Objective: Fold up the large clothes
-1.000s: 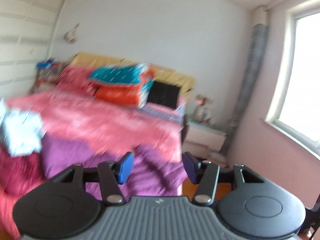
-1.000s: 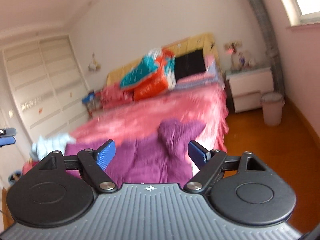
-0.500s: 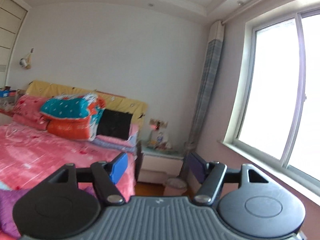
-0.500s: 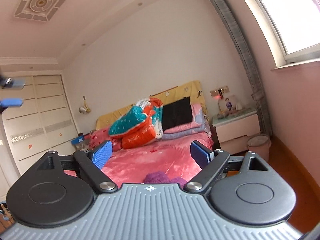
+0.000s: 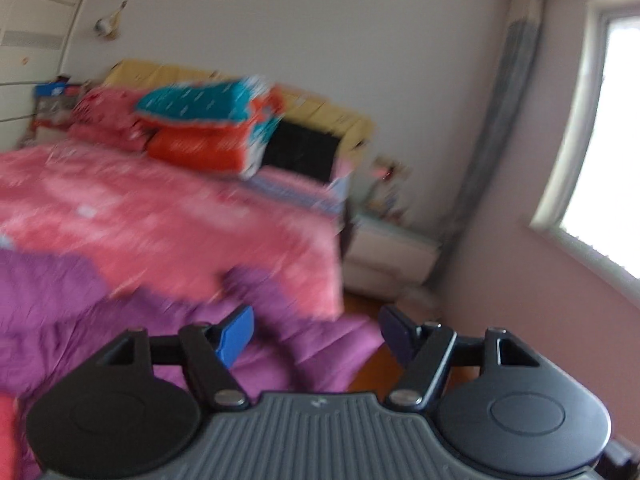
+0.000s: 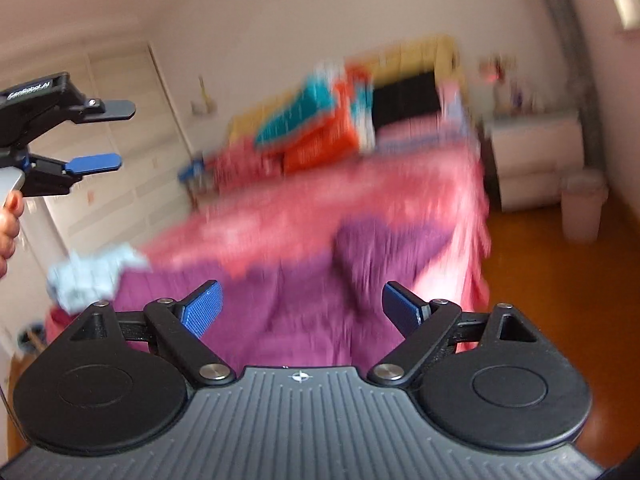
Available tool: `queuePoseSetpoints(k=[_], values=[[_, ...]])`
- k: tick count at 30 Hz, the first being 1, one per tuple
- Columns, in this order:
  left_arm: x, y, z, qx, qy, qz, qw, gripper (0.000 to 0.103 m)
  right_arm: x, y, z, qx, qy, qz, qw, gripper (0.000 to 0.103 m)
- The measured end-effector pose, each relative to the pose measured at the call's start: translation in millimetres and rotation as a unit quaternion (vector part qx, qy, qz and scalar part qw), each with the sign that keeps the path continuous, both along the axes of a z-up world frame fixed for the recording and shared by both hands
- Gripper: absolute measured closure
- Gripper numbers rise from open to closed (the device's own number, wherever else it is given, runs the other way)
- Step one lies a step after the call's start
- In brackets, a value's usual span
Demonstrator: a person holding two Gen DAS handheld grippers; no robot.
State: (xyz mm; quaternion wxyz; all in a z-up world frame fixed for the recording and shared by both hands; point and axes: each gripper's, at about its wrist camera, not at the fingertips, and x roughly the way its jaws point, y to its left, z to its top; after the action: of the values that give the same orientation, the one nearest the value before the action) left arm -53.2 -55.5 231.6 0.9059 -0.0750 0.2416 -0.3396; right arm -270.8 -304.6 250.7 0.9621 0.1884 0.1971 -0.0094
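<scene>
Right wrist view only: the left tool (image 6: pixel 108 134) is being seen at the upper left edge, held by a hand (image 6: pixel 9 220); a light blue cloth (image 6: pixel 94 276) is lying bunched on the bed (image 6: pixel 280 216), just beside the purple garment (image 6: pixel 304 300); a pale bin (image 6: pixel 582 208) is standing on the orange floor (image 6: pixel 560 280) beside a white nightstand (image 6: pixel 536 160).

Left wrist view only: a window (image 5: pixel 600 176) is being shown at the right, with a grey curtain (image 5: pixel 496 120) hanging near it.

Both views: motion blur is being carried throughout, so fine detail cannot be told.

Left tool state: its jaws are being held spread, having just been opening, with nothing between them.

Right tool (image 6: pixel 302 310) state: its jaws are being held spread, nothing pinched.

Garment and tools: the purple garment (image 5: pixel 132 320) is lying at the near end of the bed, below and ahead of both tools; contact is not being made.

Garment look: it is being seen as large, purple, rumpled and quilted-looking, with one lobe raised toward the bed's right edge.

Bed: a pink cover is being spread over it, with teal and orange folded bedding (image 5: pixel 208 120) piled at the headboard.
</scene>
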Motion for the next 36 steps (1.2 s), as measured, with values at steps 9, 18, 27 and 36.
queuePoseSetpoints(k=[9,18,27,36], values=[[54.9,16.8,-157.3,0.079,0.061,0.033,0.9944,0.034,94.9,41.9,-119.8,-0.041,0.159,0.06,0.985,0.002],[76.7,9.7,-212.2,0.105,0.068,0.012,0.9921,0.024,96.0,64.7,-179.9,-0.109,0.18,0.071,0.975,0.0],[78.7,20.8,-209.4,0.058,0.052,-0.001,0.997,0.024,116.4,52.2,-137.9,-0.064,0.21,0.012,0.976,0.0],[94.0,47.4,-182.7,0.01,0.0,0.039,0.9992,0.022,217.2,39.2,-63.4,-0.202,0.119,-0.047,0.971,0.0]])
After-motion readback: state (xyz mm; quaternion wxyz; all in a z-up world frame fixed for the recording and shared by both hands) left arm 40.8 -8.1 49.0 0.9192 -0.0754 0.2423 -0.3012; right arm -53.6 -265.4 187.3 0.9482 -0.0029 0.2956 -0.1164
